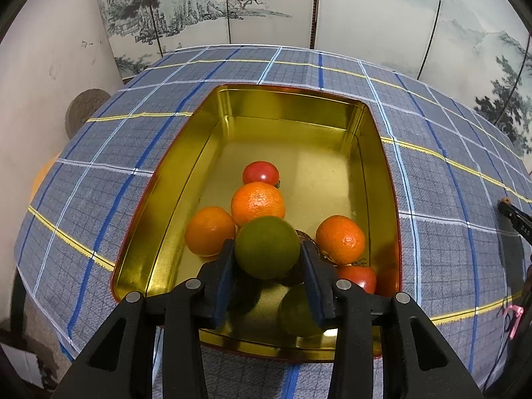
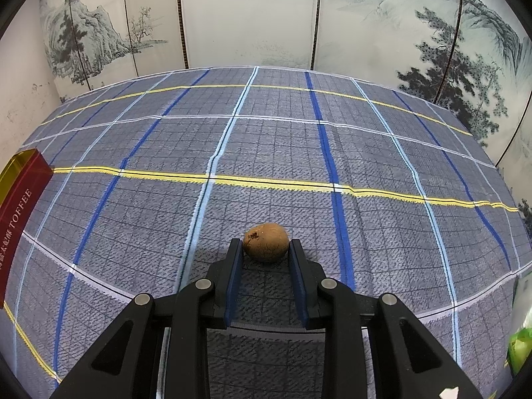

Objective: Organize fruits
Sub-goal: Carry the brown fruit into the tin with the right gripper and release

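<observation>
A gold tin [image 1: 292,106] with a red outside stands open on the checked tablecloth [image 1: 99,173]. In it lie three oranges [image 1: 257,202], two red fruits [image 1: 260,173] and a green fruit [image 1: 299,306] near the front wall. My left gripper [image 1: 267,245] hovers over the tin's near end, shut on another green fruit [image 1: 267,252], with both blue pads against its sides. In the right wrist view, my right gripper [image 2: 265,249] is low over the cloth, shut on a small brown fruit [image 2: 266,241]. The tin's red side [image 2: 20,196], marked TOFFEE, shows at the far left.
A painted folding screen [image 1: 266,6] stands just behind the table's far edge. A round wooden disc [image 1: 84,111] sits off the table's left edge. A green packet [image 2: 520,345] lies at the right edge of the right wrist view.
</observation>
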{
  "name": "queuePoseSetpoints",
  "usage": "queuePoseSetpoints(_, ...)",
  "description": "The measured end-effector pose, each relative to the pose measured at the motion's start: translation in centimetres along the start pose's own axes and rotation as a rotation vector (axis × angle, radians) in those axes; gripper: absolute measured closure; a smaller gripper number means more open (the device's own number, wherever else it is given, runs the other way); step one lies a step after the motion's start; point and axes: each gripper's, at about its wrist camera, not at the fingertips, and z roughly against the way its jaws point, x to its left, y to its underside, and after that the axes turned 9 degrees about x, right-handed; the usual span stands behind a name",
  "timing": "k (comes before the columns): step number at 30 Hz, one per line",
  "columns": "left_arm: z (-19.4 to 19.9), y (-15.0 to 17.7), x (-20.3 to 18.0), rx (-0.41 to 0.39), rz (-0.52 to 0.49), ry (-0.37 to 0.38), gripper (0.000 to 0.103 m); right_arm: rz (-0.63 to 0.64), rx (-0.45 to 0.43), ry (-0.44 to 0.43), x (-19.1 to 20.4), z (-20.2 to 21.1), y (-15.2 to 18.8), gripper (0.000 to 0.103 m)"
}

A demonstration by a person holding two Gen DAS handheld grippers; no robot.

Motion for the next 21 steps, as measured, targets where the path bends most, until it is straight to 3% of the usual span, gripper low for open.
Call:
queuePoseSetpoints(8, 0.6, 0.1, 0.1, -0.019, 0.001, -0.003, 0.061, 0.045, -0.02, -0.06, 3.1, 1.4, -0.4, 0.078)
queuePoseSetpoints(21, 2.3, 0.5, -0.1, -0.055, -0.003, 0.03, 0.06, 0.237, -0.086, -0.241, 13.1, 6.1, -0.5, 0.078)
